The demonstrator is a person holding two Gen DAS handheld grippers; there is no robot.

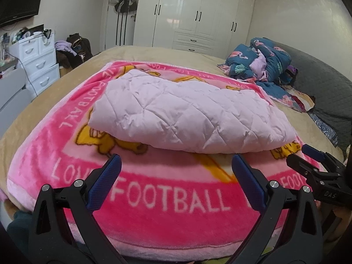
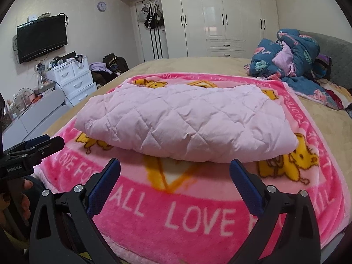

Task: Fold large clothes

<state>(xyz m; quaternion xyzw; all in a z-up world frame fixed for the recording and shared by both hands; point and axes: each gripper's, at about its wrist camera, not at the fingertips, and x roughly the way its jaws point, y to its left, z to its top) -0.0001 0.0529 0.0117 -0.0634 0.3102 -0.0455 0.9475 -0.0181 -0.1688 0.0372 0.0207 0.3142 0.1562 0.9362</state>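
Note:
A pale pink quilted garment (image 1: 189, 114) (image 2: 187, 123) lies folded into a thick rectangular bundle on a bright pink blanket (image 1: 167, 200) (image 2: 198, 217) with white lettering and yellow cartoon figures. My left gripper (image 1: 176, 165) is open, hovering over the blanket just short of the bundle's near edge, with nothing between its blue pads. My right gripper (image 2: 175, 169) is open too, at the same distance in front of the bundle. The right gripper (image 1: 308, 154) also shows at the right edge of the left wrist view, and the left gripper (image 2: 46, 142) at the left edge of the right wrist view.
The blanket covers a beige bed (image 1: 154, 52). A crumpled blue flamingo-print duvet (image 1: 264, 63) (image 2: 290, 55) lies at the far right by a grey headboard (image 2: 338, 55). White drawers (image 1: 37, 66), a pile of clothes (image 1: 72, 48), a wall television (image 2: 41, 37) and white wardrobes (image 2: 220, 13) stand beyond.

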